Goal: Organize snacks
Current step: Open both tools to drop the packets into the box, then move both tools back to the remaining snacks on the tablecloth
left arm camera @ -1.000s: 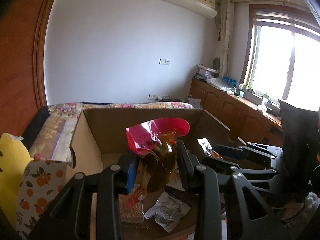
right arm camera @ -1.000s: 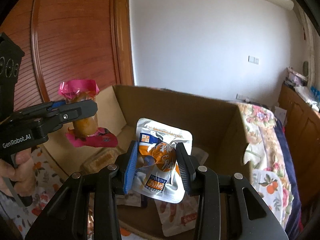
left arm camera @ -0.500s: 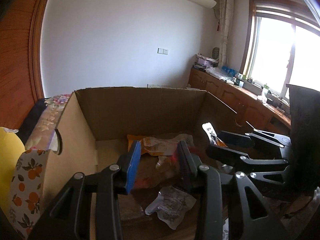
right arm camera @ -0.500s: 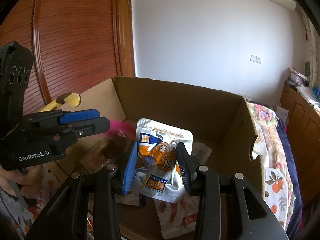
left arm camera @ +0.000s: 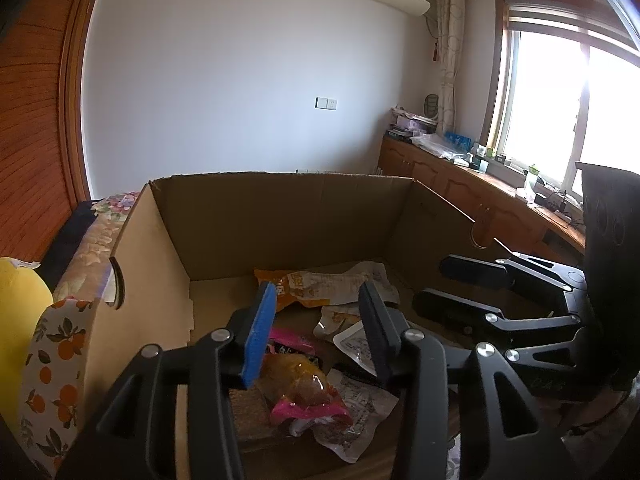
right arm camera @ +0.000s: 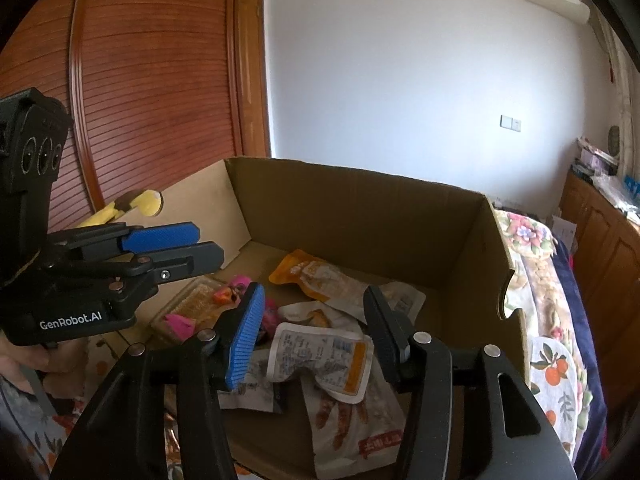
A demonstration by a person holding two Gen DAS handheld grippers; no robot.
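Note:
An open cardboard box holds several snack packs. My left gripper hangs over its near left part, jaws opening, nothing between the pads. A pink-wrapped brown snack lies loose on the box floor just below it. My right gripper hovers over the box's middle, jaws also opening and bare. Beneath it a white pouch with an orange edge rests flat on the pile. Each gripper shows in the other's view: the right gripper, the left gripper.
An orange pouch lies toward the box's back wall. A floral bedspread surrounds the box, with a yellow object at its left. Wooden cabinets run under a window on the right.
The left gripper let go of the pink snack, which now lies in the box. The right gripper let go of the white pouch, which dropped onto the pile. Both jaws stand wider.

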